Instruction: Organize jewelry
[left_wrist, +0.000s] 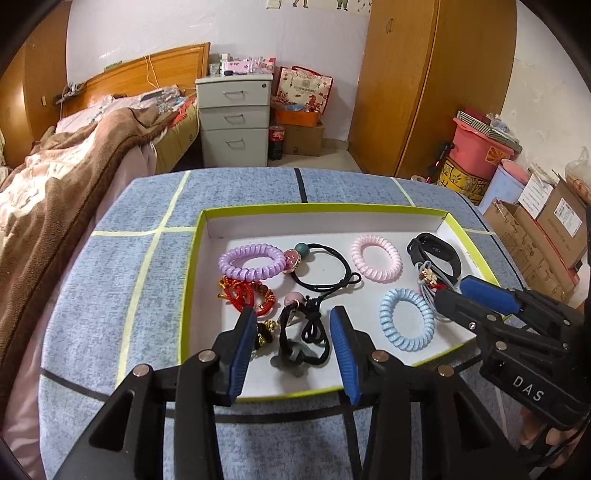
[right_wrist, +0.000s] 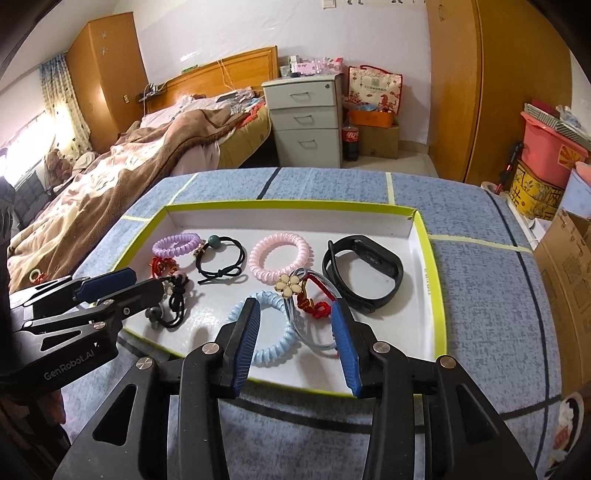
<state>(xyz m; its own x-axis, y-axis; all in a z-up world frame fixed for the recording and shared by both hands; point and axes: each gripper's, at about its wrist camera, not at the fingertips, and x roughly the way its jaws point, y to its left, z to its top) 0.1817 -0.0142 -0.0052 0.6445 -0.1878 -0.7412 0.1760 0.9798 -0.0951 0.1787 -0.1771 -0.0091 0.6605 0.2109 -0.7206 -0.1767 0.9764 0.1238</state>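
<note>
Every piece of jewelry in view already lies inside the shallow tray (right_wrist: 424, 236) with the lime-green rim, which sits on the blue-grey tabletop (right_wrist: 480, 295); nothing is left loose on the cloth as far as either view shows.

In the right wrist view, the purple coil band (right_wrist: 173, 242) sits at 10 o'clock of the tray, the pink coil band (right_wrist: 279, 256) near its middle, the black wristband (right_wrist: 364, 273) at 3 o'clock, and the blue coil band (right_wrist: 275, 328) at 6 o'clock, beside the flower hair tie (right_wrist: 291, 284).

The left tool (left_wrist: 293, 349) has its jaws apart over the black knotted hair tie (left_wrist: 314, 332), not pressing it. The right tool (right_wrist: 295, 341) also stands apart and grips nothing.

The gathering looks largely done; only tidying the overlapping ties seems to remain.
</note>
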